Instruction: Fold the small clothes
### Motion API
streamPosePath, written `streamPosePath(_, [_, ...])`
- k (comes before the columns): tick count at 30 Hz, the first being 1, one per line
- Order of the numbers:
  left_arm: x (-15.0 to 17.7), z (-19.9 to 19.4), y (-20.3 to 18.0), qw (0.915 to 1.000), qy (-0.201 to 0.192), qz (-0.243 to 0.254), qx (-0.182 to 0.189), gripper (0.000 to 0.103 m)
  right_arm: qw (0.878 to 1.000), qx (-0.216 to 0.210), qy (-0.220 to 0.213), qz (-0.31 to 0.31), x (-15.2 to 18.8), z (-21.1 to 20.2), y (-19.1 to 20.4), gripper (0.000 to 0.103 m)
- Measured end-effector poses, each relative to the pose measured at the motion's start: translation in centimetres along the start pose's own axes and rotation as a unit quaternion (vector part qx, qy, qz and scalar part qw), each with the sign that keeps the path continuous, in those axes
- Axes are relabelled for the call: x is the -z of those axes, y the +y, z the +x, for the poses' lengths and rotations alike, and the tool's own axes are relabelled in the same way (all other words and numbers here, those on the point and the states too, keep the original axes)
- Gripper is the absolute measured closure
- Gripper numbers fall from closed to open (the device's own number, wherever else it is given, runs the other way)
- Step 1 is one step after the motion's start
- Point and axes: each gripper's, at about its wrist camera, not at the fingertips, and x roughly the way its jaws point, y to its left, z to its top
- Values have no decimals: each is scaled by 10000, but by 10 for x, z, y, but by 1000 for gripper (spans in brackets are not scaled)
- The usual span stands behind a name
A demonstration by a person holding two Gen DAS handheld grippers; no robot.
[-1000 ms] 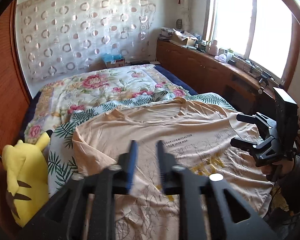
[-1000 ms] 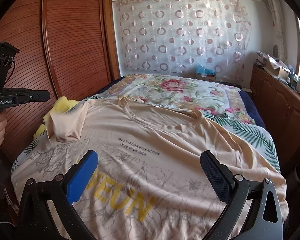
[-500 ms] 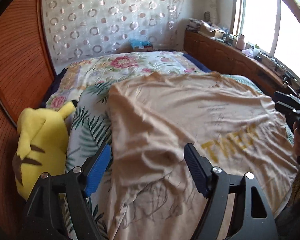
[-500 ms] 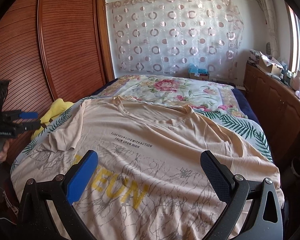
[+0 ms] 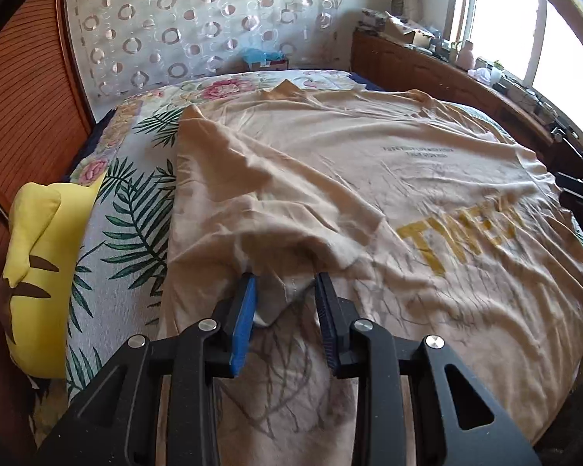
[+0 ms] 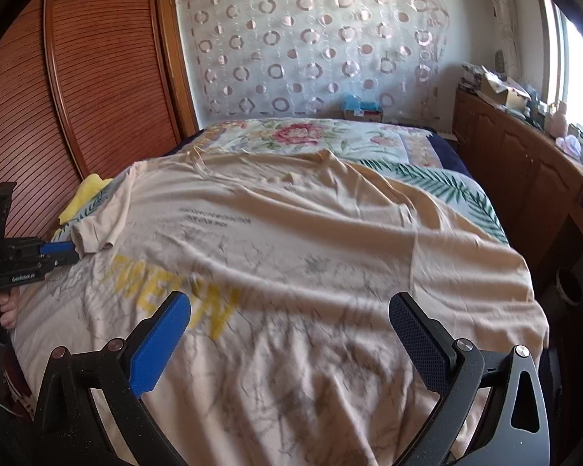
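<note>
Left gripper (image 5: 284, 297): jaws closing, sleeve (image 5: 291, 240) edge between the pads, pads not yet pressing. Sleeve lying folded in over the shirt (image 5: 369, 163) body, straight ahead of the left fingertips, cuff edge running across the jaw line. Right gripper (image 6: 287, 334): jaws wide apart, nothing between them, hovering above the hem. Shirt spread flat on the bed (image 5: 136, 202), long axis running away toward the collar. Left hand judged nearer the sleeve; right well apart from it.
</note>
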Motion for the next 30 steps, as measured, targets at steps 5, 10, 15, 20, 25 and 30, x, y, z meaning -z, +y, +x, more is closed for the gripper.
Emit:
streamPosePath(5, [2,-2,-8,9993,-24,308,-191,99,9998,101,144,68,12,-3,-10,1])
streamPosePath(10, [2,-34,-7,9993,-264,177,213,99,9994,155,247,188,13,-1,-17,1])
streamPosePath(15, [6,-68,-14,9981,-496,130,350,99,9992,183,264,229,10,1,-15,1])
streamPosePath(20, [6,-75,-22,9978,-554,197,322,60,9990,216,299,239,9,5,-16,1])
streamPosePath(25, [-2,-68,-26,9975,-626,188,264,31,9989,261,303,238,10,6,-17,1])
streamPosePath(30, [-7,-58,-28,9978,-609,78,250,27,9988,273,316,254,9,6,-17,1])
